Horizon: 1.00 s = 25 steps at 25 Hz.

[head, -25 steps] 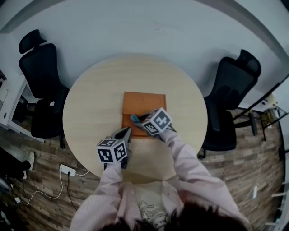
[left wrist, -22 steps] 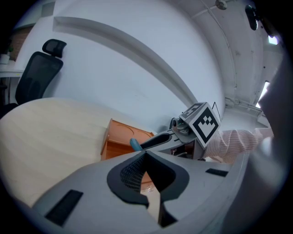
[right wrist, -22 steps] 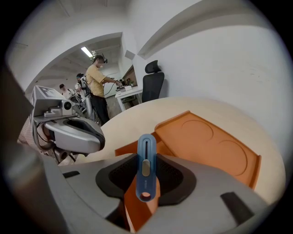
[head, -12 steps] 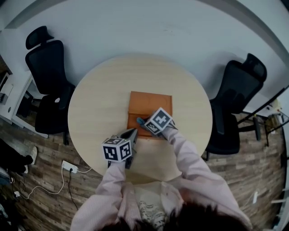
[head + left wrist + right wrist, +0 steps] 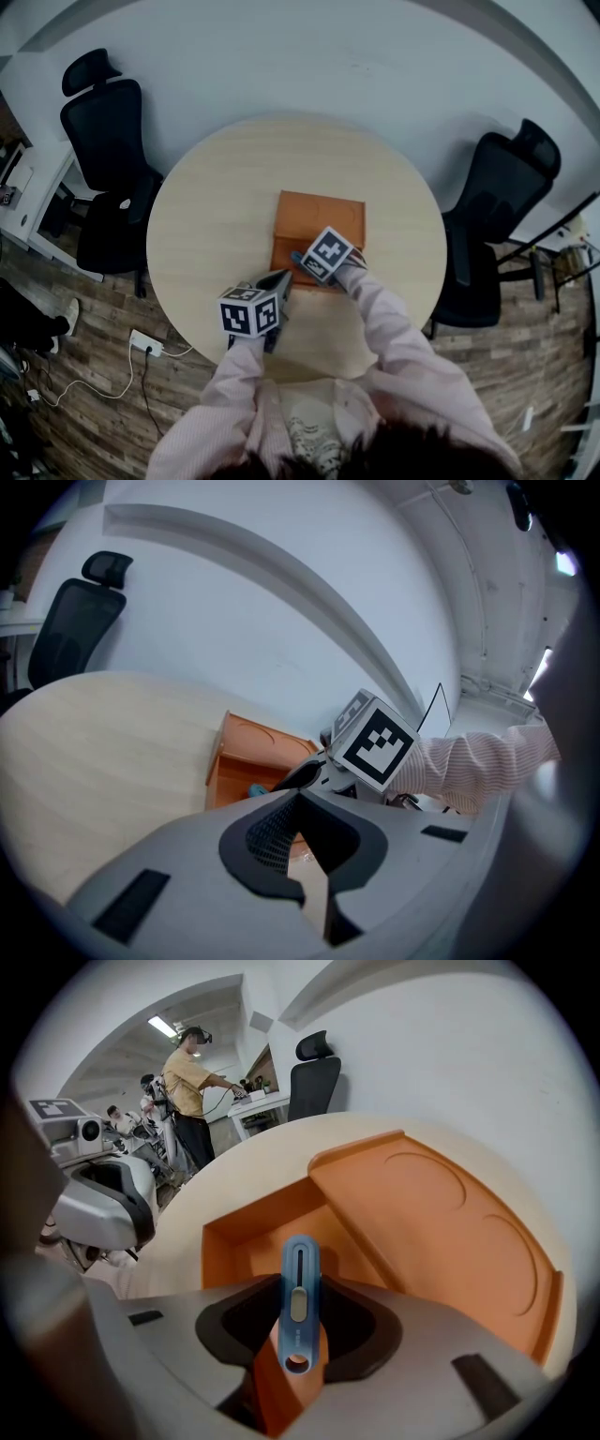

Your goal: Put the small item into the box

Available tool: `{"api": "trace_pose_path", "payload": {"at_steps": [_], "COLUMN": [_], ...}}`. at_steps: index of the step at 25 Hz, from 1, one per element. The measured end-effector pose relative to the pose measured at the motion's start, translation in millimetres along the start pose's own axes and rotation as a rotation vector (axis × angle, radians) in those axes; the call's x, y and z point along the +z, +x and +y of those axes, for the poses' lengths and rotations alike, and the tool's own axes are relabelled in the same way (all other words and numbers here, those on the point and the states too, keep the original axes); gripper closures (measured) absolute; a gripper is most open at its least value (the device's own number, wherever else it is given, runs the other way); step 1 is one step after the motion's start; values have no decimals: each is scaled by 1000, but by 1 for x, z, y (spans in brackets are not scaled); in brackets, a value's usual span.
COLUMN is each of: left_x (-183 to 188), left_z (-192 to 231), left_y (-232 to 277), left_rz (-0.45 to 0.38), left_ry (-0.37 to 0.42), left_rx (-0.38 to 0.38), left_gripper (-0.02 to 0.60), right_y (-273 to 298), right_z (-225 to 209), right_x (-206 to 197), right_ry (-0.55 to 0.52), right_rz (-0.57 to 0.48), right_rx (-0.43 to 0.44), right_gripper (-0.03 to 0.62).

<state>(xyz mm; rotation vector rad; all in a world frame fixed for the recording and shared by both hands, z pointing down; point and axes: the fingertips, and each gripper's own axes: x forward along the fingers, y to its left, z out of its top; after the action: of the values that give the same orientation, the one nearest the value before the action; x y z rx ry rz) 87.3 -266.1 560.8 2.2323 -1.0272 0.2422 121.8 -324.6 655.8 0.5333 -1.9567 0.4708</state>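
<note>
The right gripper (image 5: 300,259) grips a small blue item (image 5: 300,1296) between its jaws, the item pointing forward over the open compartment of the orange box (image 5: 251,1234), whose lid (image 5: 441,1222) lies folded flat beyond it. Against the box, this gripper sits almost where it was a second ago. The left gripper (image 5: 280,281) rests just off the box's near left corner, jaws drawn together on nothing, likewise hardly shifted. Box and grippers stand on the round pale table (image 5: 206,225); only the head view has drifted sideways.
</note>
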Motion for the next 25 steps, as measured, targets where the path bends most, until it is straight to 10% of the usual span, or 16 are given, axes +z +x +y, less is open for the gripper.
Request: {"api": "trace_pose_path", "payload": {"at_steps": [25], "left_x": [-4], "left_z": [3], "left_y": [-1], "left_rz": [2], "left_ry": [1], "left_rx": [18], "left_gripper": [568], "right_y": [15], "right_z": [-11], "right_x": [-10], "right_ry": [-19], "right_rz": [107], "right_rx": [-82], "right_gripper": [450]}}
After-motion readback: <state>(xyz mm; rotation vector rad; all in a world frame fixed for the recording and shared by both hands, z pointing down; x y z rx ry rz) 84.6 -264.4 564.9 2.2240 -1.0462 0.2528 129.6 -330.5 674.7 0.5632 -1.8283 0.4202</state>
